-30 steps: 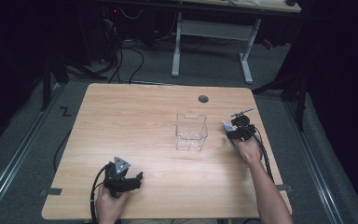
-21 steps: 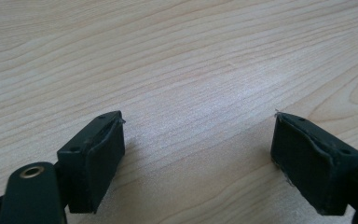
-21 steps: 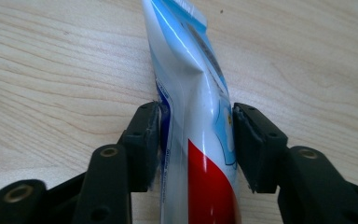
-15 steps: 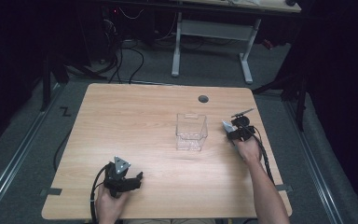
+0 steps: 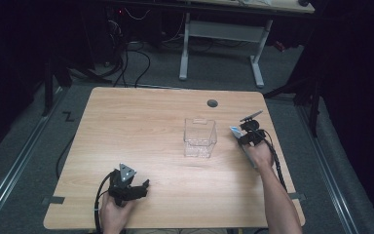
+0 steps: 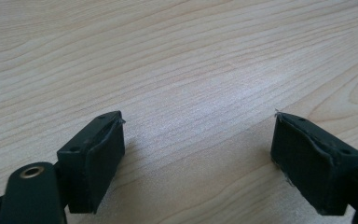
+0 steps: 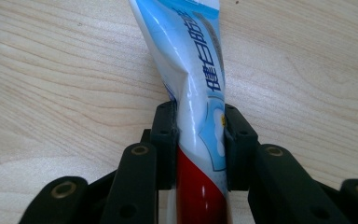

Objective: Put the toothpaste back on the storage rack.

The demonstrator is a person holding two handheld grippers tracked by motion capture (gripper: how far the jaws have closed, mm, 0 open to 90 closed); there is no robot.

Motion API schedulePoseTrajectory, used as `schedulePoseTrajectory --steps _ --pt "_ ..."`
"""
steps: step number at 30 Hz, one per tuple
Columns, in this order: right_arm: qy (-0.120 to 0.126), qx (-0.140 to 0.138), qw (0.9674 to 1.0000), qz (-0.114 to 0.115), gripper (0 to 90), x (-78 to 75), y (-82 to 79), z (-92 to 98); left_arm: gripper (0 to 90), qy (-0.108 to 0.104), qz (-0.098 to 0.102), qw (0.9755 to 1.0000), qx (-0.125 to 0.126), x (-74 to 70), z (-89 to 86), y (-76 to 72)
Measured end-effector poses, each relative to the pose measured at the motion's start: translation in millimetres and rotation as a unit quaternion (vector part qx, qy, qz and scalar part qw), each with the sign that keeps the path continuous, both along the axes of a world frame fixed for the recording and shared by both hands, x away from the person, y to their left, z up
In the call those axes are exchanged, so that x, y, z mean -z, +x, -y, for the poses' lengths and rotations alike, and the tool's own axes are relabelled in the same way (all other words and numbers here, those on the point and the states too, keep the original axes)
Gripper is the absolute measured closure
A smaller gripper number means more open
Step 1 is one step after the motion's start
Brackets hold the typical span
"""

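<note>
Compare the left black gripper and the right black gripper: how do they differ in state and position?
The left black gripper stands open with bare wooden table between its jaws; the right black gripper has just been closing and now squeezes the white, blue and red toothpaste tube. In the high view the left gripper sits near the table's front edge, the right gripper farther back beside the clear plastic box. Both are hand-held.

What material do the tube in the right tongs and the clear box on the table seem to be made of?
The tube looks like soft, glossy plastic or laminate: it dents where the right tongs, whose jaws have just been closing, squeeze it, and its printed skin shines. The clear box seems rigid transparent plastic, perhaps acrylic: the table's wood shows through its straight walls.
</note>
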State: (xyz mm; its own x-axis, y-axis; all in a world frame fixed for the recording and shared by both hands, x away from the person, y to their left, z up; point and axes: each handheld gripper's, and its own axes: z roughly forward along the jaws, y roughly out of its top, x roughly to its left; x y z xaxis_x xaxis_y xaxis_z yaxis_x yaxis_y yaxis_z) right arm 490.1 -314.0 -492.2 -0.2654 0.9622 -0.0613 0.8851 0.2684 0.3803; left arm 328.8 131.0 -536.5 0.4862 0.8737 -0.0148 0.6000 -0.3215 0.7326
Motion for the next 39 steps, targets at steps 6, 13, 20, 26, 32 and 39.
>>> schedulePoseTrajectory --steps 6,13,20,26,32,39 --pt "-0.002 -0.005 1.0000 -0.007 70.8 -2.2 -3.2 0.8 17.5 0.000 0.000 1.0000 0.000 0.0 0.0 0.0" --pt "0.009 -0.019 0.9997 0.015 70.8 -15.7 -12.2 0.5 17.5 0.000 0.000 1.0000 0.001 0.0 0.1 -0.1" --pt "0.026 -0.042 0.9977 0.046 70.9 -33.3 -24.4 -1.7 17.5 0.000 0.000 1.0000 0.001 0.1 0.2 -0.1" --pt "0.025 -0.065 0.9945 0.078 71.0 -43.7 -35.9 -5.7 17.5 0.000 0.000 1.0000 0.002 0.0 0.1 -0.1" --pt "0.060 -0.092 0.9884 0.104 71.0 -58.8 -51.4 -8.9 17.5 0.000 0.000 1.0000 0.002 0.1 0.1 -0.1" --pt "0.090 -0.105 0.9823 0.127 70.9 -66.3 -63.0 -9.4 17.4 0.000 0.001 1.0000 0.002 0.2 0.2 -0.1"
